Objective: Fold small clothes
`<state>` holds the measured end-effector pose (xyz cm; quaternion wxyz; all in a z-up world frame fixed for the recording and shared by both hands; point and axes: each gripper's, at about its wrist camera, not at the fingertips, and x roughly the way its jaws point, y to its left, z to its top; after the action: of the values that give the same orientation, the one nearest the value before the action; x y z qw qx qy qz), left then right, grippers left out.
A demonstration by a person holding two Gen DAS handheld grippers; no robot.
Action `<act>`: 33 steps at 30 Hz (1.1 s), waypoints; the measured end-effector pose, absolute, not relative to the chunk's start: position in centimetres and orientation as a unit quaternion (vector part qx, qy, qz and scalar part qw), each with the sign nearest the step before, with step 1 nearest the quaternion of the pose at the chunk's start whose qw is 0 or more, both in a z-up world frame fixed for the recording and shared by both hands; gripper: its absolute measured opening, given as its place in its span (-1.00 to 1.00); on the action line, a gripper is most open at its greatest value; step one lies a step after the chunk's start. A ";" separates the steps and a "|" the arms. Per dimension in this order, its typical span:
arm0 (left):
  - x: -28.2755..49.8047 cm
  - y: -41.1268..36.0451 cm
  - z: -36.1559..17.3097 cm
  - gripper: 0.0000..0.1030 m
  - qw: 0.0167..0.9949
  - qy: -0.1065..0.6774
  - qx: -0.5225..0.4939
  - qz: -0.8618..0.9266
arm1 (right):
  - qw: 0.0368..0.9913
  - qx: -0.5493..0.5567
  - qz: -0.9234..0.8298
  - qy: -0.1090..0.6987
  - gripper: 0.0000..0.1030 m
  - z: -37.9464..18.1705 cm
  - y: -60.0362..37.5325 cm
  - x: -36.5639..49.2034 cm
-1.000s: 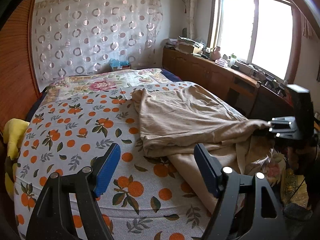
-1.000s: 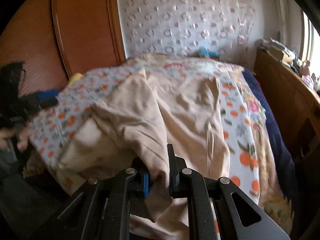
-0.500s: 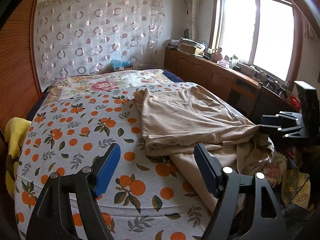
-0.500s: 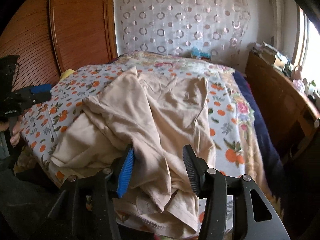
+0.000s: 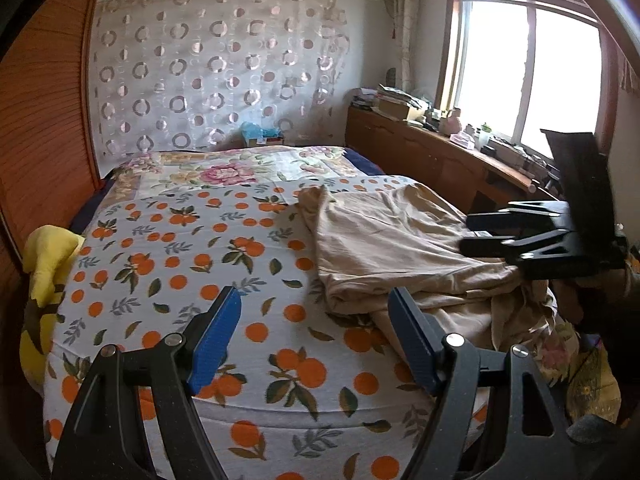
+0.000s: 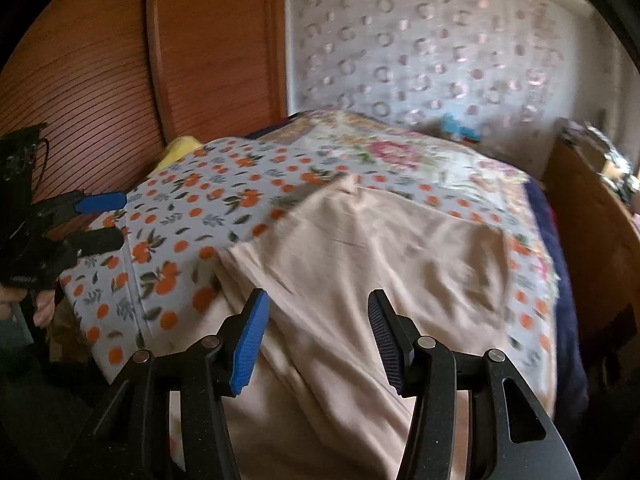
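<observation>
A beige garment (image 5: 400, 248) is spread, rumpled, over the right half of a bed (image 5: 180, 264) that is covered by a quilt printed with oranges; its near edge is bunched and hangs over the foot of the bed. The left claw (image 5: 314, 340) is held released above the quilt, just beside the garment's near left edge, with nothing between its blue pads. The right claw (image 6: 316, 340) is seen with its jaws apart over the garment; they have just been opening, and no cloth is pinched between them, though the fabric lies right beneath. In the left wrist view the right claw is seen at the right edge of the garment. A yellow cushion (image 5: 44, 264) is wedged at the bed's left side against a wooden wardrobe (image 5: 44, 120).
</observation>
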<state>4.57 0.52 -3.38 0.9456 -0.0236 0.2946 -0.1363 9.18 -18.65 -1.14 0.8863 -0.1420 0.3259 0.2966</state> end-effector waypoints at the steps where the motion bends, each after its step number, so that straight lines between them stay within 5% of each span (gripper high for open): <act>1: 4.6 0.8 -3.4 0.49 0.946 0.294 -0.025 -0.134 | 0.881 -0.147 0.305 0.331 0.04 -1.4 -17.8 10.0; 21: 4.5 2.5 -4.1 0.49 0.945 0.299 -0.034 -0.126 | 0.804 -0.246 0.368 0.397 0.03 -7.6 -7.1 15.9; 23: 4.6 2.5 -4.1 0.49 0.945 0.300 -0.034 -0.127 | 0.809 -0.254 0.362 0.389 -0.13 -7.7 -7.0 15.8; 25: 4.6 2.5 -4.2 0.49 0.944 0.301 -0.034 -0.128 | 0.813 -0.255 0.356 0.384 -0.69 -7.7 -6.8 15.6; 26: 4.6 2.4 -4.3 0.49 0.944 0.302 -0.033 -0.129 | 0.814 -0.249 0.357 0.384 -0.82 -7.5 -6.8 15.7; 33: 4.6 2.0 -4.8 0.49 0.941 0.308 -0.033 -0.136 | 0.872 -0.178 0.318 0.326 -0.88 -1.3 -11.6 18.2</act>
<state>4.64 2.04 -4.85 0.9409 -0.0333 0.3084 -0.1356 18.23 -11.58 -1.34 0.8720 -0.1777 0.3265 0.3185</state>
